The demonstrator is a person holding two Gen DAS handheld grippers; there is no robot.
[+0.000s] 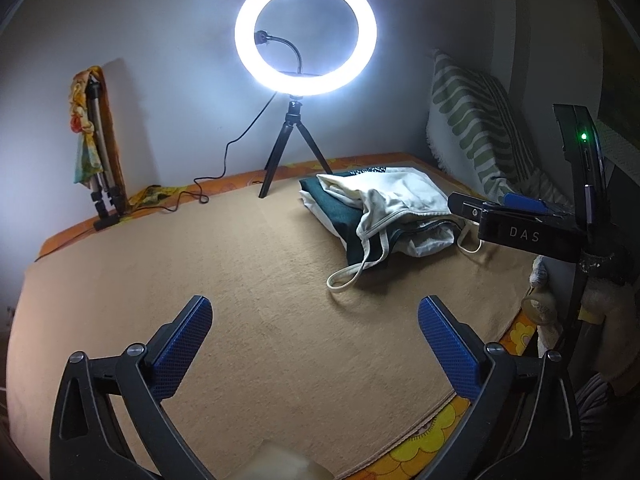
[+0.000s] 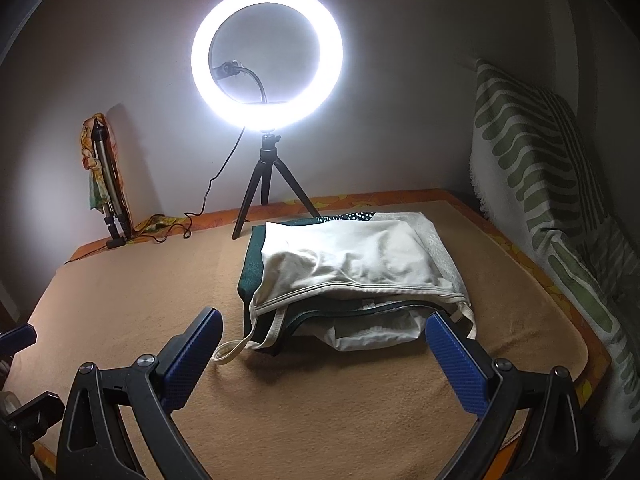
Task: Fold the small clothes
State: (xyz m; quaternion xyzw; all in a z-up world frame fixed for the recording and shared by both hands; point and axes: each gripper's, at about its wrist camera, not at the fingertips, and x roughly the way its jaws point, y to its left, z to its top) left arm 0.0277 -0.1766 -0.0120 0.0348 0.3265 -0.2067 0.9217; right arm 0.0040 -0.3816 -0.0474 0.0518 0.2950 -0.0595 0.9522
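A small pile of clothes lies on a tan blanket [image 1: 240, 280]. On top is a cream strappy top [image 1: 392, 200], also seen in the right wrist view [image 2: 352, 256]. Under it lies a folded dark green garment [image 1: 332, 204], which also shows in the right wrist view [image 2: 252, 268], and something white. A strap loop [image 1: 344, 276] trails toward me. My left gripper [image 1: 314, 320] is open and empty, above bare blanket, left of and nearer than the pile. My right gripper [image 2: 324, 332] is open and empty, just in front of the pile's near edge [image 2: 360, 332].
A lit ring light on a small tripod [image 1: 306, 32] stands behind the pile, its cable [image 1: 224, 160] running left. A folded tripod [image 1: 100, 152] leans on the wall at the left. A green-striped cushion [image 2: 532, 168] lines the right side. The right gripper's body [image 1: 532, 228] shows at the right.
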